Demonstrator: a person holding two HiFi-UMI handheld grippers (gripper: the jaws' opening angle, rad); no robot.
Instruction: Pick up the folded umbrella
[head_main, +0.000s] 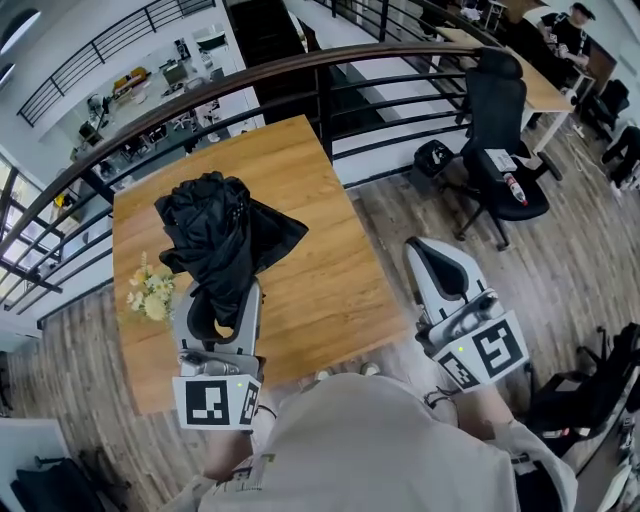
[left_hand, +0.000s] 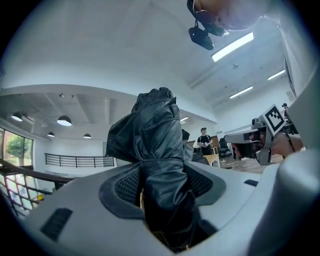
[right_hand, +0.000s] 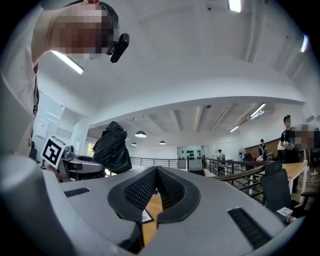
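**Umbrella's up off the table, pick-up looks basically done**

Going left to right. Just to the left of the left tongs (head_main: 220, 300) there's a small bunch of pale yellow and white flowers (head_main: 150, 290) sitting on the square, warm-brown, wood-grain tabletop (head_main: 310, 240). It isn't part of the job.

The left tongs are clamped on the folded black fabric umbrella (head_main: 220, 235). In the left gripper view, the two dimpled black rubber pads (left_hand: 125, 186) press in on either side of the bundle's narrow lower part. The upper part bulges out beyond the tips, loose and crumpled. The cloth has a slight sheen, like thin nylon, with soft folds and a flap or two hanging free, so it's more of a lumpy bundle than a neat cylinder. From the head view it seems to be held clear above the tabletop rather than resting on it, so I'd call the lift done. All that's left is keeping hold. The squashy fabric could slip a bit if the pinch is only on cloth, and I can't tell whether the shaft is caught inside.

The right tongs (head_main: 432, 255) are off the table's right edge, well apart from the umbrella. Their smooth grey plastic jaws are tip to tip with nothing between them.

Beyond the right tongs there's a black mesh office chair (head_main: 495, 130) on the grey plank floor (head_main: 400, 215).
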